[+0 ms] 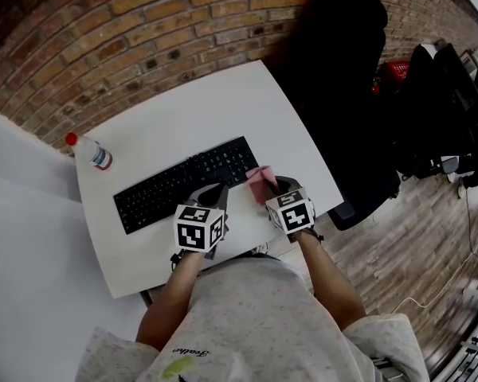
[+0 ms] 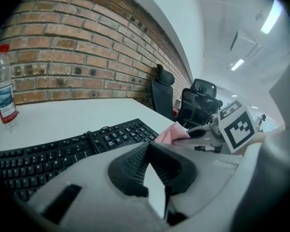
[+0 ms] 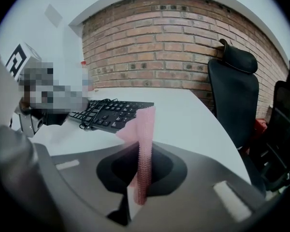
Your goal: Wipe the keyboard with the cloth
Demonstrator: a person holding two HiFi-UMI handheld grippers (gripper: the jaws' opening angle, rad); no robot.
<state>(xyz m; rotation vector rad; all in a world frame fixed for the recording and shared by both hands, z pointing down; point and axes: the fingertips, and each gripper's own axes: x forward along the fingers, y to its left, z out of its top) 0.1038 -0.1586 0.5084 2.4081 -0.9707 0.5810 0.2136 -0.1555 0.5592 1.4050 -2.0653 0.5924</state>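
Right tongs (image 3: 141, 185) clamp the pink cloth (image 3: 145, 129) edge-up at the keyboard's (image 1: 183, 183) 3 o'clock end, poised to start wiping. Left tongs (image 2: 149, 148), closed on nothing, hover at its 6 o'clock edge.

Grey speckled T-shirt (image 1: 255, 317), left gripper (image 1: 215, 189) and right gripper (image 1: 272, 185) grey-shelled, black-padded, black-and-white marker cubes (image 1: 199, 229)

Head view looks down; gripper views share the keyboard (image 1: 183, 183).

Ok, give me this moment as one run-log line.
right tongs: shut on pink cloth | left tongs: shut, empty | cloth position: at right end of keyboard, contact unclear
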